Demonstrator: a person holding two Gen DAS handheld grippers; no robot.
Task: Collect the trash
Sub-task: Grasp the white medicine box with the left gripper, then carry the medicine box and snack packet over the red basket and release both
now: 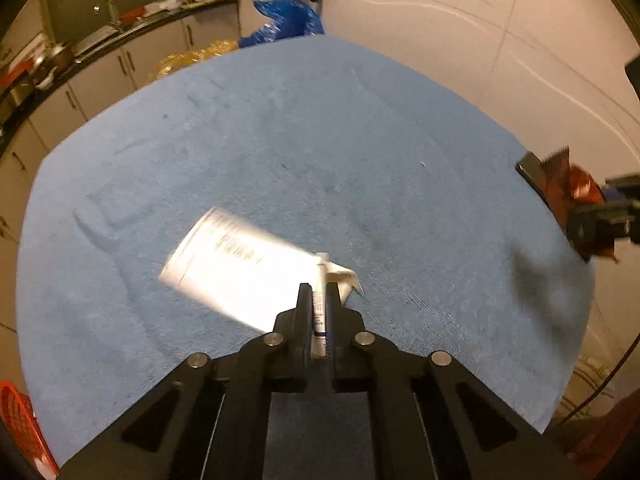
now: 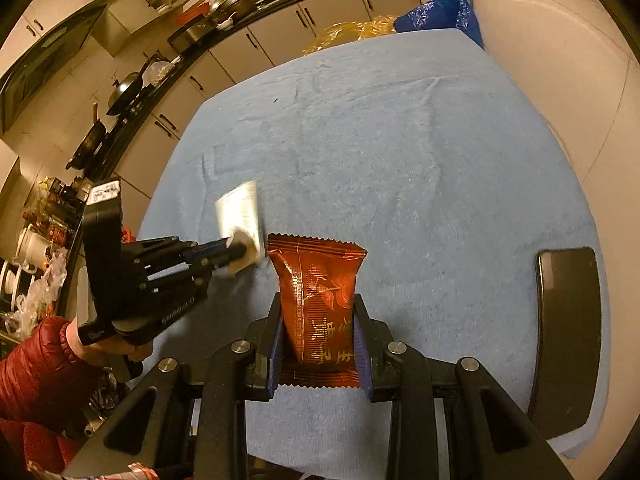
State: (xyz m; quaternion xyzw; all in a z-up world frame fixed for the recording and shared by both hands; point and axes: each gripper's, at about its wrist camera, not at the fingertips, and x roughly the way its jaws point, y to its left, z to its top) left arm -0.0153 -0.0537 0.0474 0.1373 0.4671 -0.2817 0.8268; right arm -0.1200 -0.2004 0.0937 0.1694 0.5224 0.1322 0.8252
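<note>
- The left gripper was pinched tight on the edge of a white wrapper, which was blurry and stuck out over the blue cloth.
- The right gripper squeezed a red packet between its two fingers, with the packet standing up above the cloth.
- A black phone lay flat on the cloth, near the right edge.
- A blue bag sat past the far end of the table.

wrappers: 2 | phone: 1 | tools: 2
</note>
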